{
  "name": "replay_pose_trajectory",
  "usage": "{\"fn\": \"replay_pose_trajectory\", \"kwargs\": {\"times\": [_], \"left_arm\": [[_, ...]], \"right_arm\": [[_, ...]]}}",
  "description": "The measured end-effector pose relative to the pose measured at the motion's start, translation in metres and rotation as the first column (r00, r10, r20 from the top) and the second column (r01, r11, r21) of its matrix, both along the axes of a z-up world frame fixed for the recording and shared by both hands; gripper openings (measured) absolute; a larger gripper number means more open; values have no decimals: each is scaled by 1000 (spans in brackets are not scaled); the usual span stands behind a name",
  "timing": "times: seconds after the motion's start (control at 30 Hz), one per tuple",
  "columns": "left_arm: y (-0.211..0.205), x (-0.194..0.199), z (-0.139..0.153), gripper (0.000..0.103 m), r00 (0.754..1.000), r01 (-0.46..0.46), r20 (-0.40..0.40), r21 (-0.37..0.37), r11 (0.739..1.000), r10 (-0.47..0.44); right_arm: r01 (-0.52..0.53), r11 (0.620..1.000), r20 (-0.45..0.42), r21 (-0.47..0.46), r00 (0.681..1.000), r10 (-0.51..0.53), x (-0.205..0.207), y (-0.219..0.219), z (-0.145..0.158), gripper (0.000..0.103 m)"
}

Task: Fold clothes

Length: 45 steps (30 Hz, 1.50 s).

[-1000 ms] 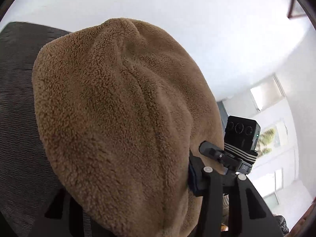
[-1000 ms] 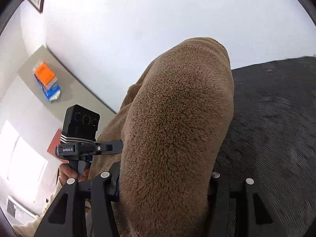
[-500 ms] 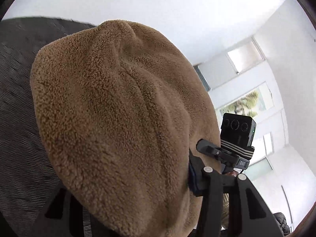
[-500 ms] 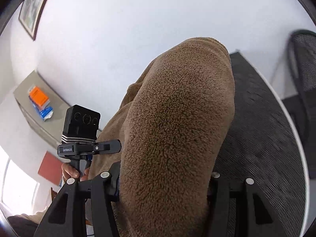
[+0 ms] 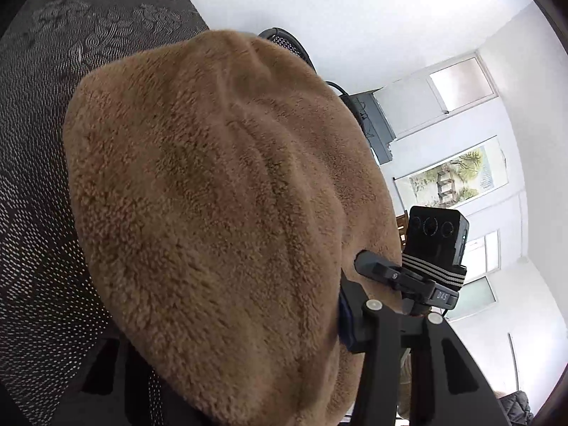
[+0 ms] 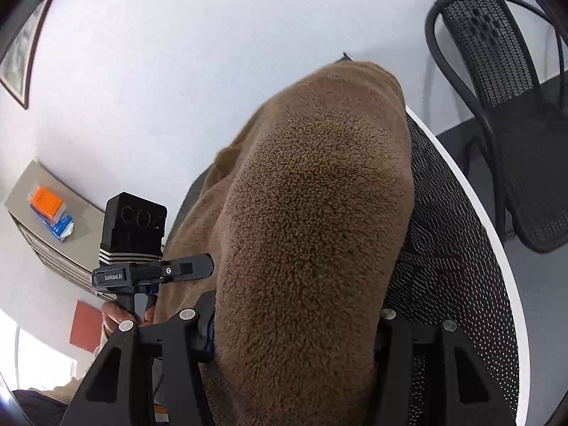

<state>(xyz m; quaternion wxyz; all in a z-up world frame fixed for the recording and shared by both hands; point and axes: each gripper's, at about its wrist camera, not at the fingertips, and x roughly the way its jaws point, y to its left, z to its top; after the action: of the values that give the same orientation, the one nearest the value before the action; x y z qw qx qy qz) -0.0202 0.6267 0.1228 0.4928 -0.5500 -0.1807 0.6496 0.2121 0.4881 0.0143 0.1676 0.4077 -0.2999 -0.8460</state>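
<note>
Nearest to you, each tool is clamped on a thick bunch of the brown fleece garment (image 5: 220,213). Your left tool (image 5: 227,383) holds it with the jaws about half apart, the fleece filling the gap and hiding the fingertips. Your right tool (image 6: 294,372) grips another bunch of the same garment (image 6: 312,220) in the same way. The fleece stretches between the two tools, raised above the tabletop (image 5: 39,163), which carries a dark patterned cover. In the right wrist view, a hand (image 6: 119,314) grips the left tool's handle. Beyond the tabletop edge stands a black mesh chair (image 6: 497,53) against a white wall (image 6: 213,53).
</note>
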Motion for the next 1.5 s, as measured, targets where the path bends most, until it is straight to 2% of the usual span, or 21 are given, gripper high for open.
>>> {"fn": "replay_pose_trajectory", "kwargs": {"times": [0.13,0.2,0.23,0.3,0.4,0.5,0.53,0.6,0.7,0.77,0.87,1.0,1.07,1.13,1.23,1.33,1.4,1.47,1.5], "left_arm": [[26,-10,-10,63,1000,-14,-4,6,1000,14],[32,-10,-17,73,1000,-20,-2,11,1000,20],[39,-15,-16,84,1000,-26,2,13,1000,26],[53,-28,-13,86,999,-39,9,17,999,39],[59,-25,-1,103,994,-97,-53,-43,994,94],[50,-18,22,103,980,-147,-139,-28,989,141],[48,-15,30,103,975,-155,-161,-15,988,151],[46,-9,46,103,966,-165,-201,10,986,164],[48,1,59,103,960,-152,-234,35,988,156],[49,5,57,103,964,-135,-225,37,990,140],[-16,-10,35,103,973,-128,-189,31,991,132],[-34,-22,18,103,978,-158,-131,33,987,161],[-43,-26,13,103,978,-173,-113,48,984,177],[-49,-29,10,103,975,-187,-113,60,980,193],[-52,-29,14,103,970,-205,-119,69,976,212],[-53,-27,14,103,968,-209,-127,54,976,214],[-58,-26,14,103,967,-217,-127,48,975,222],[-66,-27,9,103,965,-229,-124,46,972,233],[-73,-29,2,103,964,-234,-121,45,971,238]], "right_arm": [[21,999,1,36,1000,-21,-23,-16,4,66],[36,997,-4,70,999,-36,-25,-21,4,72],[45,995,-9,86,999,-45,-25,-24,5,75],[63,990,-24,125,998,-60,-25,-30,10,76],[90,977,-52,195,995,-81,-23,-43,21,76],[124,955,-83,270,991,-105,-22,-57,32,76],[132,946,-97,298,990,-107,-4,-46,29,76],[136,932,-108,337,989,-105,1,-50,31,77],[132,931,-91,340,990,-107,27,-31,29,78],[144,943,-74,301,989,-128,42,-2,36,78],[190,944,-76,270,982,-175,61,30,50,78],[325,867,-206,379,942,-263,87,20,87,78],[352,829,-277,434,928,-249,93,7,110,78],[340,801,-341,494,922,-181,89,-15,118,79],[299,751,-384,589,921,-66,87,-58,111,80],[211,708,-348,675,936,54,80,-99,83,80],[185,663,-330,725,939,99,76,-122,70,80],[145,646,-286,750,951,119,59,-125,51,80],[119,655,-255,746,960,117,55,-126,41,80]]}}
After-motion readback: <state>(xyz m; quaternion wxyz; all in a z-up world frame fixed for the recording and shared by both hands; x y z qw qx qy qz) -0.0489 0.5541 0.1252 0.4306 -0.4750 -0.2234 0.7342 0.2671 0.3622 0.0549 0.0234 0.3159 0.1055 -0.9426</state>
